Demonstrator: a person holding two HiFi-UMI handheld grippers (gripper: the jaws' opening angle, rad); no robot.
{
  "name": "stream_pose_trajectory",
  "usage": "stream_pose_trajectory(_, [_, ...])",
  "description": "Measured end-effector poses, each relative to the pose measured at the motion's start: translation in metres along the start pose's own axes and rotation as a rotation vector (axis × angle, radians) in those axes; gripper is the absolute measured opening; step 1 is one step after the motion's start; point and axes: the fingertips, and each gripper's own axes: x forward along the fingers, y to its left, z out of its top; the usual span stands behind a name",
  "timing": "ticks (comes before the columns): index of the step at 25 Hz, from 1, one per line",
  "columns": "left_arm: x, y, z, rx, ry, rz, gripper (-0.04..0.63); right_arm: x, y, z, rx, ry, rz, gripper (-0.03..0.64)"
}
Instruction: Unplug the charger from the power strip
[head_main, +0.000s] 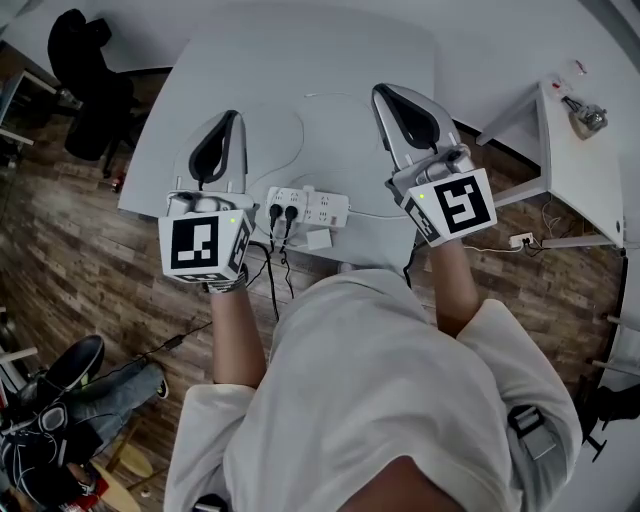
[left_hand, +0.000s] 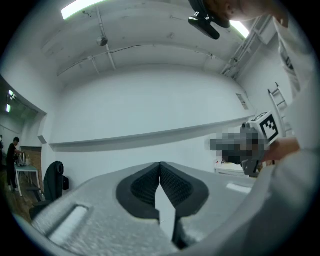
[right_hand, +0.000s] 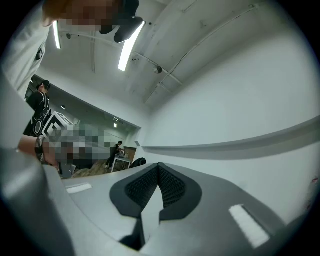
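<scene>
Head view: power strip (head_main: 308, 207) lies left-right; left gripper (head_main: 229, 121), right gripper (head_main: 386, 96) jaws together, empty.

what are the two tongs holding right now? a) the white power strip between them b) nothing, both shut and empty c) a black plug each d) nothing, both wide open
B: the left tongs and the right tongs are each shut pad to pad on nothing, clear of the white power strip.

The head camera looks steeply down onto the table (head_main: 330, 60), left gripper (head_main: 234, 115) and right gripper (head_main: 380, 92); each gripper camera sits close behind its jaws, facing level at the white wall (left_hand: 150, 100) — their shared backdrop.
</scene>
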Motion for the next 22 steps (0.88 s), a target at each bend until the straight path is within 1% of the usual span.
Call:
stream_pose_trajectory(2, [0.001,-0.003,0.002,-0.011,-0.004,-0.005,0.006,0.0,-0.001,0.003,0.001,-0.009,-0.002,0.0])
stream_pose_trajectory(7, [0.004,-0.009,-0.002,0.005,0.015,-0.007,0.006,-0.001,-0.002,0.002,0.014,-0.011,-0.003,0.0])
stream_pose_trajectory(22, [0.012,-0.019,-0.013,-0.014,0.046,-0.024,0.006,0.001,-0.004,-0.004,0.031,-0.006,0.014,0.0])
